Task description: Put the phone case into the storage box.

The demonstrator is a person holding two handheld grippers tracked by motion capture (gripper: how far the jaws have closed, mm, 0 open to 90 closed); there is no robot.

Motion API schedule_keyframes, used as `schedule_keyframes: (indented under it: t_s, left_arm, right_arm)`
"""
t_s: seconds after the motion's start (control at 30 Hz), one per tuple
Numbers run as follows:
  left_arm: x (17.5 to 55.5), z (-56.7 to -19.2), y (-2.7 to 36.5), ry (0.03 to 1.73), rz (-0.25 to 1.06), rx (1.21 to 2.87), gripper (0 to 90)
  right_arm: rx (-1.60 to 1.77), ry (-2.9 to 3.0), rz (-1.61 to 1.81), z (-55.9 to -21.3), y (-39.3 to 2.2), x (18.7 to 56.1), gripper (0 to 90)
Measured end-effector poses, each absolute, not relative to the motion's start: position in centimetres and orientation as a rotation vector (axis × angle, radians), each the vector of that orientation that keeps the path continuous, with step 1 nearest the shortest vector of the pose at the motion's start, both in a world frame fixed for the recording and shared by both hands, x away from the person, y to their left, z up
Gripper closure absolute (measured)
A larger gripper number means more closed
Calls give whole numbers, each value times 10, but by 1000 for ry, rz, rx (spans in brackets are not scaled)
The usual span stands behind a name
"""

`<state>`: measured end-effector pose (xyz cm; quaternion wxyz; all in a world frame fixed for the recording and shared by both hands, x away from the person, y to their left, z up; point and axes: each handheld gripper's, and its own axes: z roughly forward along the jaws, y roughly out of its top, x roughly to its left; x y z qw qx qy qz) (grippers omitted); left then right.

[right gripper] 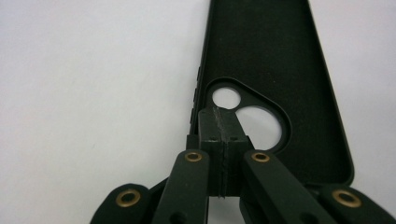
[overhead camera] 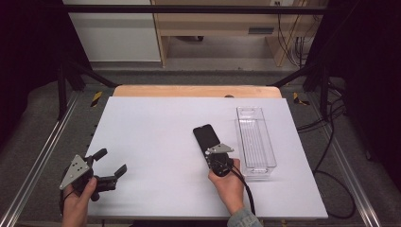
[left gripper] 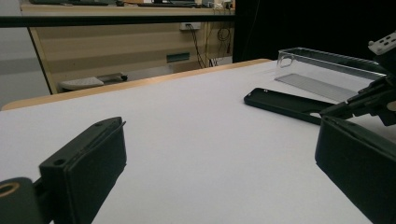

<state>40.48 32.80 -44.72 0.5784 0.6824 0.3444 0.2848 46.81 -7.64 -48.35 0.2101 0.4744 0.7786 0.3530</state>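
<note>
A black phone case [overhead camera: 206, 137] is laid flat on the white table, open side up, so that its matte inner face [right gripper: 271, 51] is seen. Its camera cutout, with one small round hole and one larger, is found at the near end. It is placed just left of the clear tray, slightly angled, its long edge [left gripper: 285, 103] roughly parallel to it.

A clear plastic tray [overhead camera: 255, 137] is lying on the white table [overhead camera: 151, 142] just right of the right gripper, and a wooden cabinet [overhead camera: 213, 23] is standing well beyond it.
</note>
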Motion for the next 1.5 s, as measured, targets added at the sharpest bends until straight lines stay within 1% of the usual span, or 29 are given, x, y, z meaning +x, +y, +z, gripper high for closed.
schedule_keyframes:
  t_s: [0.5,0.7,1.3,1.5]
  left_arm:
    - [404,-447,326,802,669,1603,22]
    - [404,-447,326,803,671,1605,22]
    - [403,-448,321,797,685,1626,24]
    - [403,-447,318,794,691,1632,24]
  right_arm:
    - [1176,2319,981,-481,-87,423,900]
    - [1115,2391,982,-479,-100,406,900]
    - [999,2534,979,-475,-129,385,900]
    - [955,2558,965,-474,-141,372,900]
